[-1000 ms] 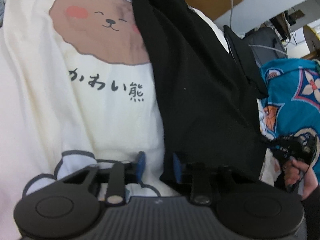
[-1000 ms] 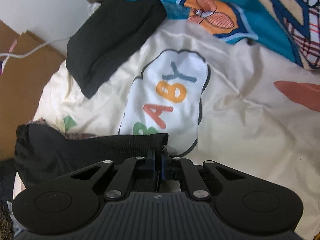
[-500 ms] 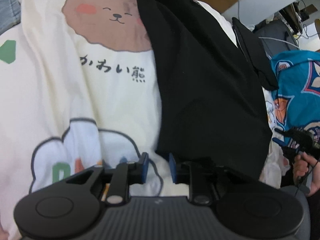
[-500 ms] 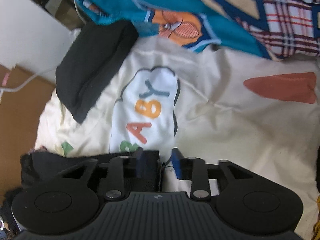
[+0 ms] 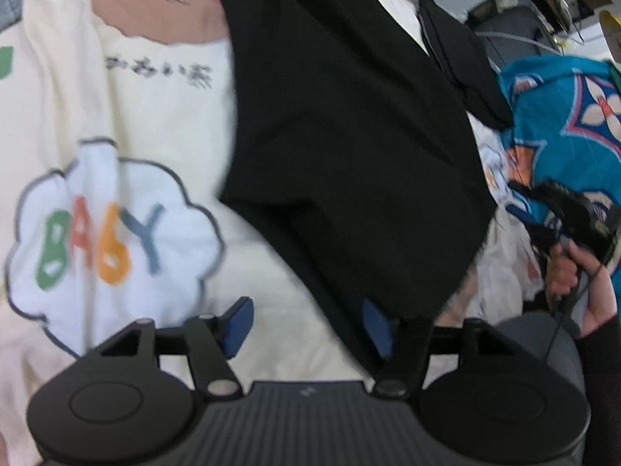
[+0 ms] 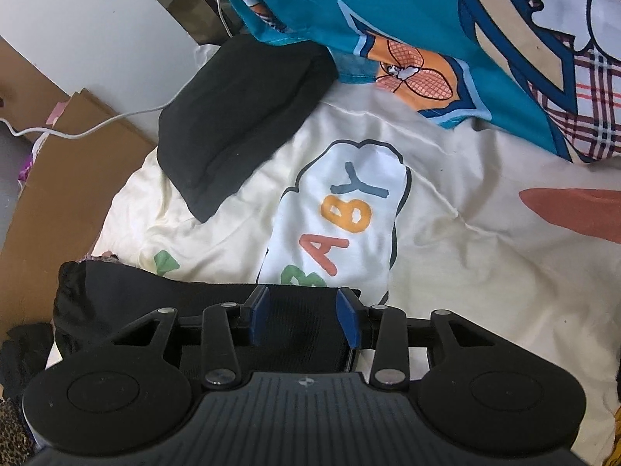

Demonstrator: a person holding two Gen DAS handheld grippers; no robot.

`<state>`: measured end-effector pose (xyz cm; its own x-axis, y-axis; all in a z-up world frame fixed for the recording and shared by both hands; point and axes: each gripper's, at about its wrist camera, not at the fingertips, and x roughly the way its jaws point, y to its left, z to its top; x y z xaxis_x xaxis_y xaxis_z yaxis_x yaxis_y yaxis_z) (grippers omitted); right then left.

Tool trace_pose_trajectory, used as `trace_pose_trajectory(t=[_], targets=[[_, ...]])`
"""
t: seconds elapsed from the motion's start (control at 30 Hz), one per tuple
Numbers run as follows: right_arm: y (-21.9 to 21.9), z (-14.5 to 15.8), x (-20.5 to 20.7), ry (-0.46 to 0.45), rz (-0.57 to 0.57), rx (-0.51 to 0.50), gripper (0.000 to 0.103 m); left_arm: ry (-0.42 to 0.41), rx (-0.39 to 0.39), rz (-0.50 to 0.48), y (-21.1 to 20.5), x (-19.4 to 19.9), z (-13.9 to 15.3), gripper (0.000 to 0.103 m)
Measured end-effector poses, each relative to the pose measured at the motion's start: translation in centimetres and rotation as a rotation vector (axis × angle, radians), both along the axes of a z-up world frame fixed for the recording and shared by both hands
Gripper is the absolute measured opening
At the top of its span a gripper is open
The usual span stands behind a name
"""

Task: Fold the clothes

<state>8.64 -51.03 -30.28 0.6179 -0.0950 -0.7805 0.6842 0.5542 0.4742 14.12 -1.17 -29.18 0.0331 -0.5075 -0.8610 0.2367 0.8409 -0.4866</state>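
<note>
Black garment (image 5: 349, 147) lies along the cream printed blanket (image 5: 163, 116), spread between both claws; left gripper (image 5: 306, 322) has its jaws wide apart, gripping nothing; garment's near hem drapes over its right blue pad (image 5: 374, 324), left pad sits above bare blanket; right gripper (image 6: 302, 314) also spread wide, nothing pinched; black ribbed edge of the garment (image 6: 194, 291) lies flat between and under its blue pads (image 6: 259, 312); can't tell if the pads touch the cloth.

Hidden/unclear: left wrist view is motion-blurred, dark script under the bear print (image 5: 163, 4) is unreadable; garment's near edge is cut off behind both gripper bodies; far end is bunched, type of garment not clear; right gripper (image 5: 570, 217) shows in the left view at the far right, held in a hand (image 5: 574, 272), half cut by the frame edge.

Surface: blanket is wrinkled, carries a cloud patch reading BABY (image 6: 341, 225); second folded black piece (image 6: 240, 116) rests on its far corner, well apart from the first; teal patterned fabric (image 6: 388, 4) overlaps that corner and the blanket's far side.

Room: brown cardboard (image 6: 58, 178) beside the blanket with a white cable (image 6: 89, 130) across it; white panel (image 6: 77, 15) behind.
</note>
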Motion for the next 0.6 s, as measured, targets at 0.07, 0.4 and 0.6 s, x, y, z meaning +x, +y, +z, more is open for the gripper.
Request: trace_pose_trajectory(t=[0.07,0.4,0.6], targets=[[-0.1,-0.1,0.0,0.004,0.000,0.006,0.046,0.023,-0.010,-0.018,-0.7,-0.4,-0.5,0.066],[-0.3,-0.8,0.2,0.000,0.009,0.049,0.046,0.116,-0.046,-0.013,-3.3,-0.9,-2.7,0.066],[-0.4,-1.1,0.4,-0.004,0.019,0.064,0.046,0.140,-0.073,-0.009,-4.5,-0.8,-3.9,0.068]])
